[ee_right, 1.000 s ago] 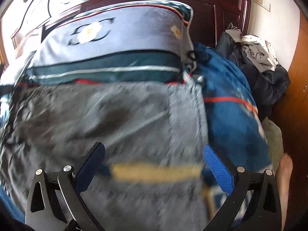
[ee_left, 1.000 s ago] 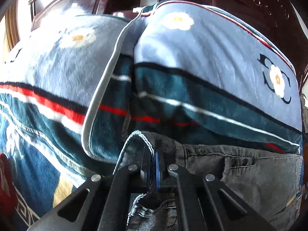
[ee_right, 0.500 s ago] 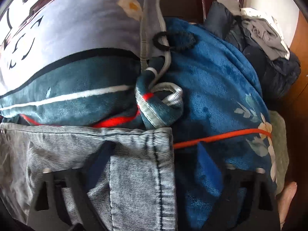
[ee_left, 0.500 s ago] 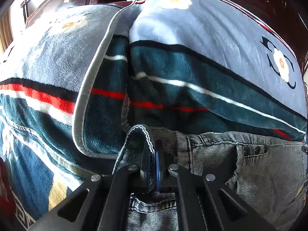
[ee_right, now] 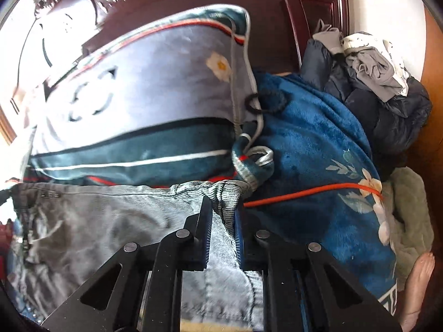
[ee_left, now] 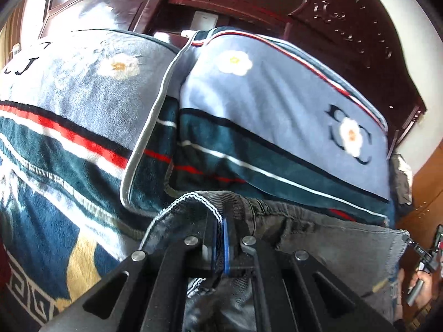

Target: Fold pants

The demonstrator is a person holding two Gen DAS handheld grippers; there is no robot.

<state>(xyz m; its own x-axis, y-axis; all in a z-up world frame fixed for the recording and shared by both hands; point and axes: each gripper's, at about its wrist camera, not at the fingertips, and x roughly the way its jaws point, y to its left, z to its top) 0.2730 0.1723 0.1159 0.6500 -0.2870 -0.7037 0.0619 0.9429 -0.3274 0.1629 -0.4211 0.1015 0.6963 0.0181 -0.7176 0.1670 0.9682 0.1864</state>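
Both claws point down at a slant toward the bed, one at each end of the waistband of the pants (ee_left: 332,238). The left claw (ee_left: 220,238) is pressed together on the left corner of the waistband, where a hem with white stitching curls over its blue pads. The right claw (ee_right: 223,221) is closing on the right corner; a bunched fold of ribbed grey cloth sits between its blue ridged pads (ee_right: 238,232) and is pinched there. In the left wrist view the right claw shows small at the right edge, in a hand (ee_left: 423,285).

The pants are grey, finely ribbed denim-like fabric with a dark seam, stretched between the two claws and lying on the bed just in front of two pillows (ee_left: 277,116). The pillows are plush, pale blue-grey above, dark teal below, with white and red stripes, white flowers and grey piping. A fleecy blue blanket (ee_right: 318,144) with pale flowers lies to the right, crossed by a thin orange cord (ee_right: 304,192). A carved dark wooden headboard (ee_left: 346,27) stands behind. Crumpled clothes (ee_right: 373,63) are heaped in the far right corner, and a bare foot (ee_right: 420,274) shows at the lower right
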